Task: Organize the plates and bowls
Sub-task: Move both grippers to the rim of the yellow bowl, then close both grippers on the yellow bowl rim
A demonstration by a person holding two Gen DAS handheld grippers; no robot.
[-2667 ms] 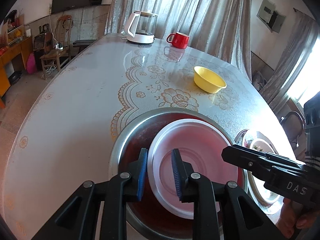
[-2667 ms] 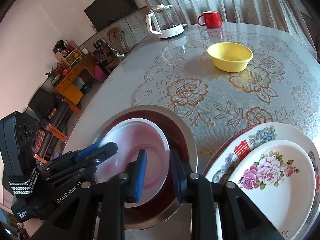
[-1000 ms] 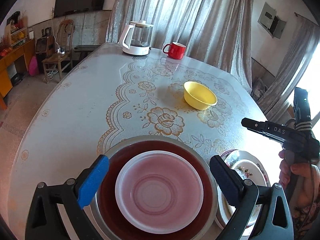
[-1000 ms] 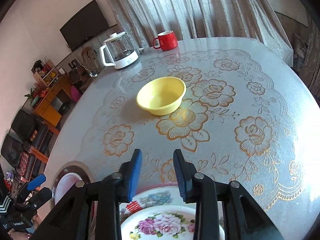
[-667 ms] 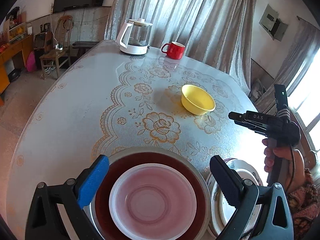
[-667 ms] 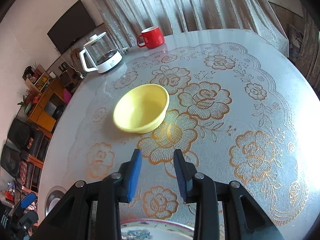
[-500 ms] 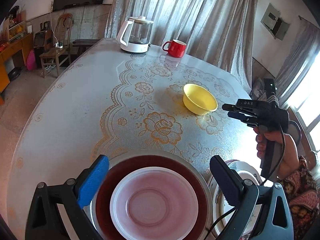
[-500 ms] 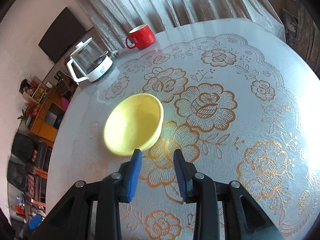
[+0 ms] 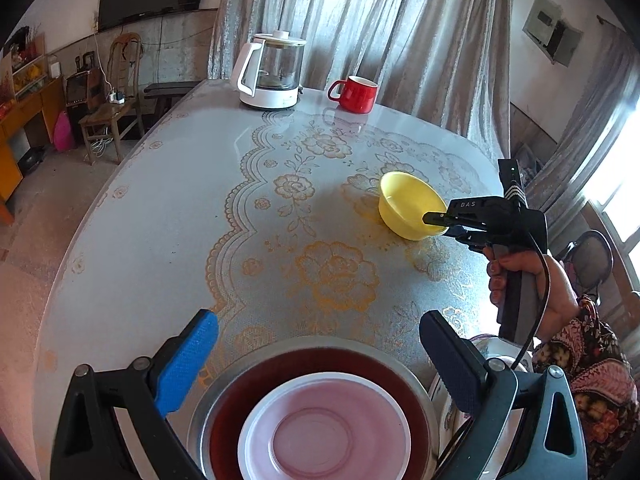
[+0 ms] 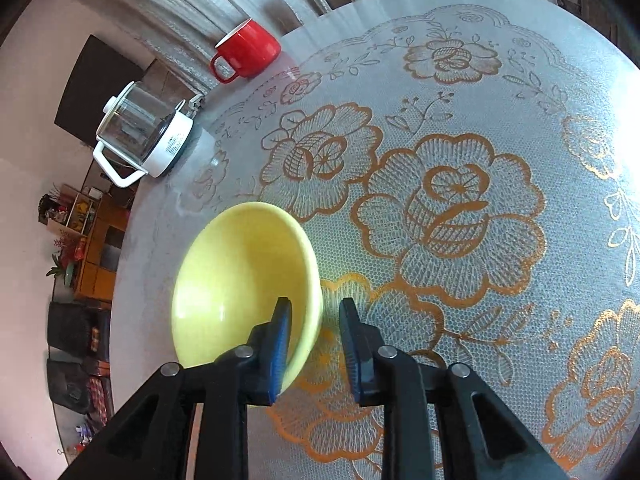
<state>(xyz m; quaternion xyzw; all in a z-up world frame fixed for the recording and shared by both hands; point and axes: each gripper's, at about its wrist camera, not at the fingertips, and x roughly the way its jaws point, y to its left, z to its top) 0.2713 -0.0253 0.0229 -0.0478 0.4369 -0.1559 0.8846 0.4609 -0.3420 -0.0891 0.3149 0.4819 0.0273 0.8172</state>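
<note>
A yellow bowl (image 9: 408,204) stands on the lace-patterned table; it also shows in the right wrist view (image 10: 240,280). My right gripper (image 10: 314,316) is partly open, one finger inside the bowl and one outside its near rim, not clamped. It also shows in the left wrist view (image 9: 434,222). My left gripper (image 9: 316,344) is wide open and empty above a white plate (image 9: 324,428) lying in a dark red metal-rimmed dish (image 9: 224,408). A floral plate stack (image 9: 480,344) sits just right of the dish, mostly hidden.
A glass kettle (image 9: 274,72) and a red mug (image 9: 356,88) stand at the table's far edge; both also show in the right wrist view, the kettle (image 10: 144,136) and the mug (image 10: 246,50). Chairs and a cabinet stand beyond the table's left side.
My right gripper has travelled from the plates to the yellow bowl and now straddles its rim. My left gripper opened wide, let go of the white plate and drew back.
</note>
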